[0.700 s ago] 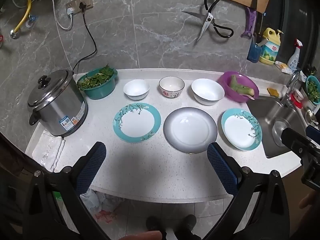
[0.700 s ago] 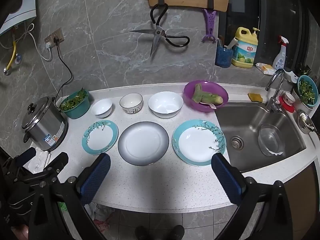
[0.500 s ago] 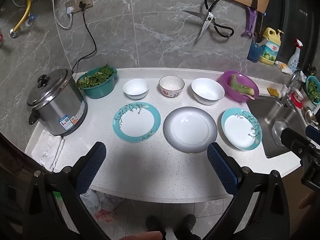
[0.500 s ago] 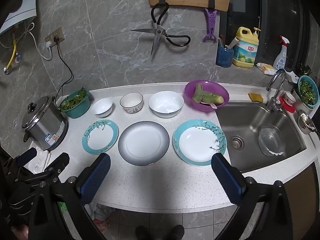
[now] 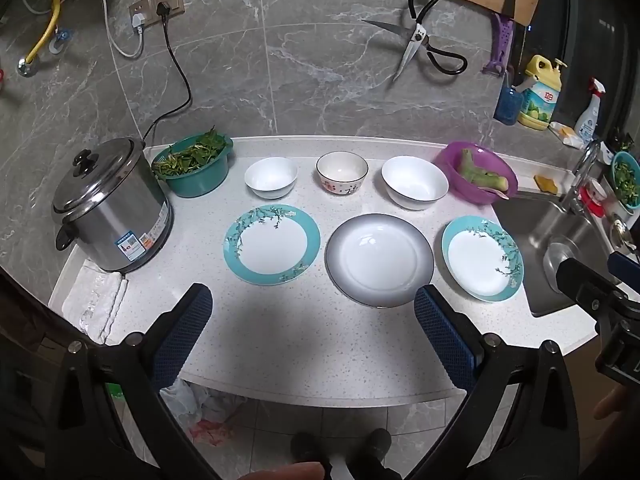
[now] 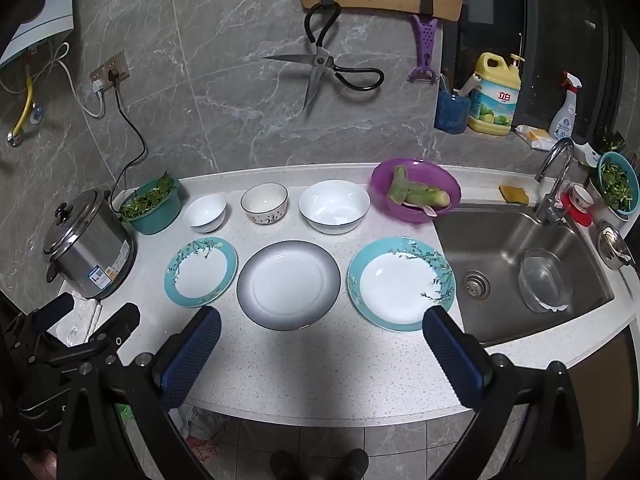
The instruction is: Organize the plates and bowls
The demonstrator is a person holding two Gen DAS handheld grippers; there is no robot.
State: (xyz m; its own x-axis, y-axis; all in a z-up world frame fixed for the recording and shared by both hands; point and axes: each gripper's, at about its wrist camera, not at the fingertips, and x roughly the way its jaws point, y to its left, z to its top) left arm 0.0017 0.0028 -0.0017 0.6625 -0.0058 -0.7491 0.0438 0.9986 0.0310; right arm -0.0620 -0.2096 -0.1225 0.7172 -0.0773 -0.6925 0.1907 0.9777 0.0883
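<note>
Both grippers hang wide open and empty over the counter's near edge. Ahead of the left gripper [image 5: 312,320] sits the left teal plate [image 5: 272,243]; the right teal plate [image 6: 401,283] lies straight ahead of the right gripper [image 6: 320,344], clearly nearer it. The grey plate [image 6: 288,283] sits between, three bowls [image 6: 334,206] lined up beyond. Nothing blocks either reach; the sink [image 6: 500,240] flanks the right.

Mid-frame, front row: teal-rimmed plate [image 5: 272,243], grey-rimmed plate [image 5: 379,259], second teal-rimmed plate [image 5: 482,258], all flat, apart. Row behind: small white bowl [image 5: 271,178], patterned bowl [image 5: 342,173], large white bowl [image 5: 414,183], upright, empty.
</note>
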